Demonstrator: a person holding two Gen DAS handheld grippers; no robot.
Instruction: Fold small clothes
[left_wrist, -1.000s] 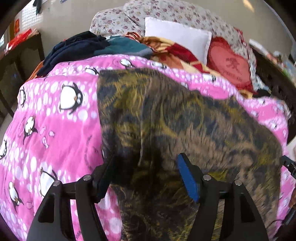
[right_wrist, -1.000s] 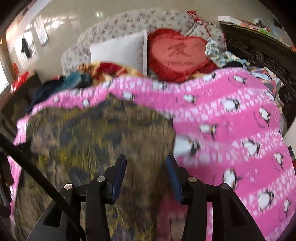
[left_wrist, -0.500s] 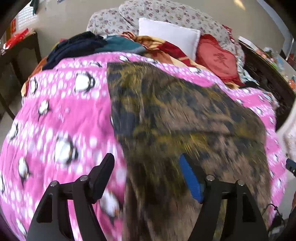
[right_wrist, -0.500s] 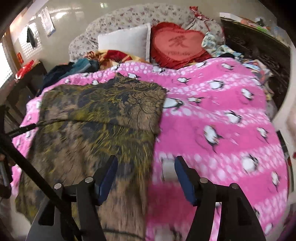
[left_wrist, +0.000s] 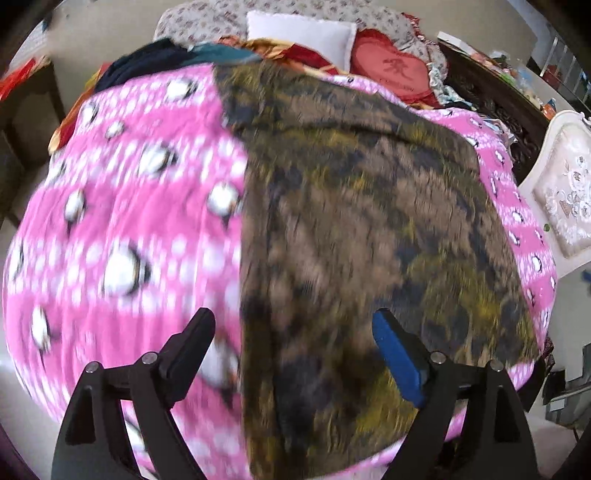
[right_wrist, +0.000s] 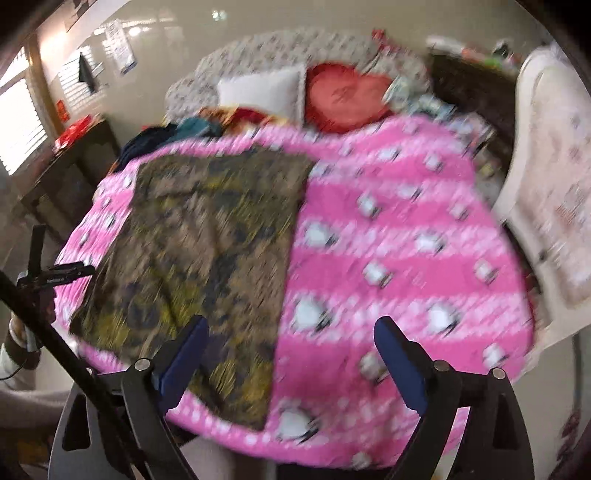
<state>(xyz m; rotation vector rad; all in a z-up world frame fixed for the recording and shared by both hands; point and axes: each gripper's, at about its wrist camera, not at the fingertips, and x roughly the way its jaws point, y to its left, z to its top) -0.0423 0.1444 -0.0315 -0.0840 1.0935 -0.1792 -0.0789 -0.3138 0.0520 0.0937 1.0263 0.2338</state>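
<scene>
Left wrist: left gripper (left_wrist: 291, 354) jaws opening, empty, over left edge of olive-brown patterned cloth (left_wrist: 362, 236) flat on pink penguin quilt (left_wrist: 122, 221), long axis running toward white pillow (left_wrist: 303, 33). Right wrist: right gripper (right_wrist: 291, 360) opening, empty, at cloth's (right_wrist: 207, 251) right edge; nothing blocks

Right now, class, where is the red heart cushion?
In both views the heart cushion sits at the bed's far end, right of the white pillow, beyond the pink quilt.

Brown-and-yellow patterned garment (left_wrist: 351, 229) on pink penguin-print quilt (left_wrist: 122, 229); red heart cushion (right_wrist: 347, 98).
</scene>
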